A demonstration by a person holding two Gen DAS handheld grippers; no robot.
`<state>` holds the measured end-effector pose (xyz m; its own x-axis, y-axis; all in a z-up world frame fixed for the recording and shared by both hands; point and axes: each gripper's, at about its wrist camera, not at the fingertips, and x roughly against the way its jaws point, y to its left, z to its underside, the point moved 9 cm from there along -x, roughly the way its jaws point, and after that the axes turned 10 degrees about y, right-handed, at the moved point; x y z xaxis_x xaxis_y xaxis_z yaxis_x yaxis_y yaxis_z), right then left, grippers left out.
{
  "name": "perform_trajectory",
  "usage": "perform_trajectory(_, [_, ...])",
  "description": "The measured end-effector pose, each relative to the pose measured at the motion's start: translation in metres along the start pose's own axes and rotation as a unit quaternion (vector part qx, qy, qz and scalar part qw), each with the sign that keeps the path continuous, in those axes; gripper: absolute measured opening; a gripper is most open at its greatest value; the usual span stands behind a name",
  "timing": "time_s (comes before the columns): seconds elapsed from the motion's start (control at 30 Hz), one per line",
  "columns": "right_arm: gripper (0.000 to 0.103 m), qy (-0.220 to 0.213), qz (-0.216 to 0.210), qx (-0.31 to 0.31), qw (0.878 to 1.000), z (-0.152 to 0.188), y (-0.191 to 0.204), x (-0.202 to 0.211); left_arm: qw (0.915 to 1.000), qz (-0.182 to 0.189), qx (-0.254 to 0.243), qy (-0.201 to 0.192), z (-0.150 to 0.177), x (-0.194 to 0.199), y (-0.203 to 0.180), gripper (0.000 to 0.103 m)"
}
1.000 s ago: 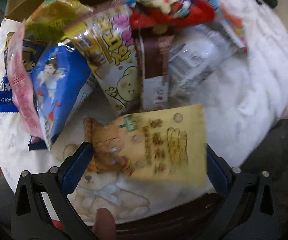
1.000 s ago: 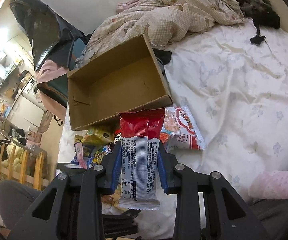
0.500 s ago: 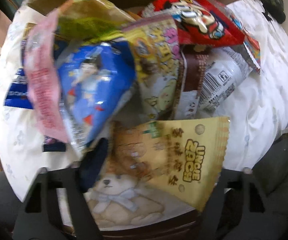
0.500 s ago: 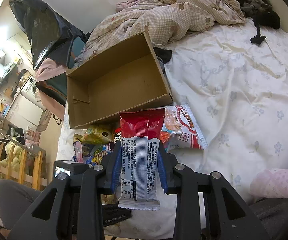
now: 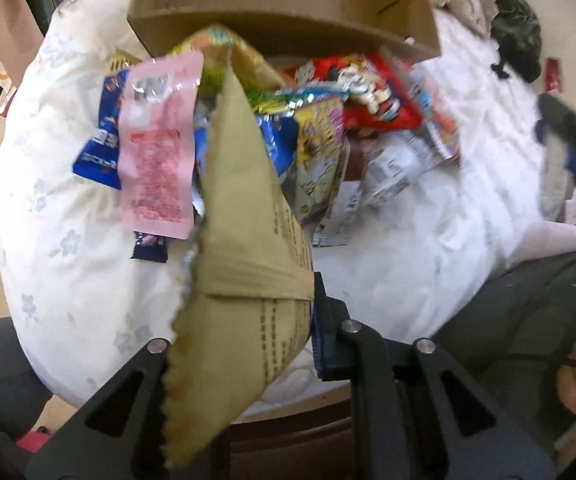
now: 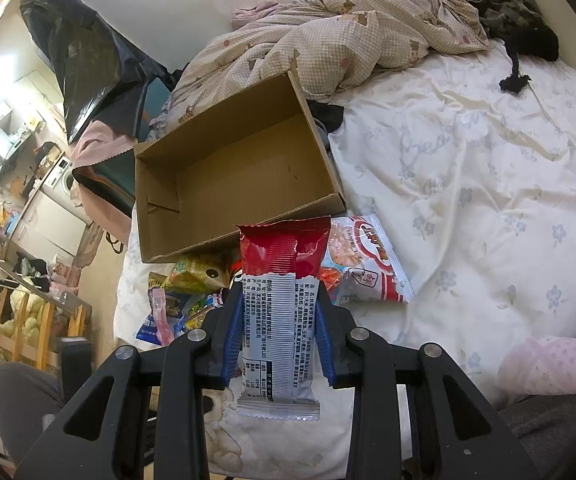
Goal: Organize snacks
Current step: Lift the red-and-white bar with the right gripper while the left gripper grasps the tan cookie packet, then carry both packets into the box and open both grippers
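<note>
My left gripper (image 5: 244,320) is shut on a tan snack pouch (image 5: 244,240) and holds it up, back side showing, above the pile of snack packets (image 5: 328,132) on the bed. An open, empty cardboard box (image 5: 288,4) lies just beyond the pile; it also shows in the right wrist view (image 6: 232,172). My right gripper (image 6: 280,320) is shut on a red and silver snack bar (image 6: 280,304), held upright above the bed in front of the box. The right gripper shows at the right edge of the left wrist view (image 5: 572,152).
The white flowered bedsheet (image 6: 468,184) spreads to the right. A checked quilt (image 6: 348,36) and dark clothes (image 6: 528,40) lie at the far end. A red and white packet (image 6: 368,268) lies by the box. A pink pillow (image 6: 552,364) lies at the near right.
My left gripper has closed on the tan pouch and lifted it off the bed, turning it so its back faces me. The right gripper holds still with the bar.
</note>
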<state>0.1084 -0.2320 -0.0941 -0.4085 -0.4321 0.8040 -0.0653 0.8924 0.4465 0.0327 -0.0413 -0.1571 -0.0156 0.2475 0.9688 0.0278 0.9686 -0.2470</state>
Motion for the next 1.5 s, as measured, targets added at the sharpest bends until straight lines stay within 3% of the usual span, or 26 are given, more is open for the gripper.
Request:
perform_trajectory(0.3, [0.034,-0.003,0.001,0.014,1.0,-0.004,0.007,0.002,0.9987,0.003,-0.005,-0.05,-0.02,0.054,0.009,0.013])
perform_trajectory(0.57, [0.034,-0.006,0.005,0.05,0.999,-0.027,0.025,-0.003,0.9951,-0.024,-0.004,-0.096,-0.086,0.092,0.028,0.013])
perform_trajectory(1.03, [0.034,-0.033,-0.003,0.086,0.996,-0.114,0.049,-0.032,0.9868,-0.078,-0.037,-0.137,-0.202,0.086,0.01,0.013])
perform_trajectory(1.23, [0.034,-0.032,-0.01,0.09,0.995,-0.146,0.048,-0.058,0.9839,-0.091,-0.037,-0.149,-0.228,0.072,0.016,0.013])
perform_trajectory(1.5, [0.034,-0.012,-0.005,0.095,0.995,-0.156,0.046,-0.093,0.9851,-0.099,-0.026,-0.138,-0.246,0.045,0.03,0.013])
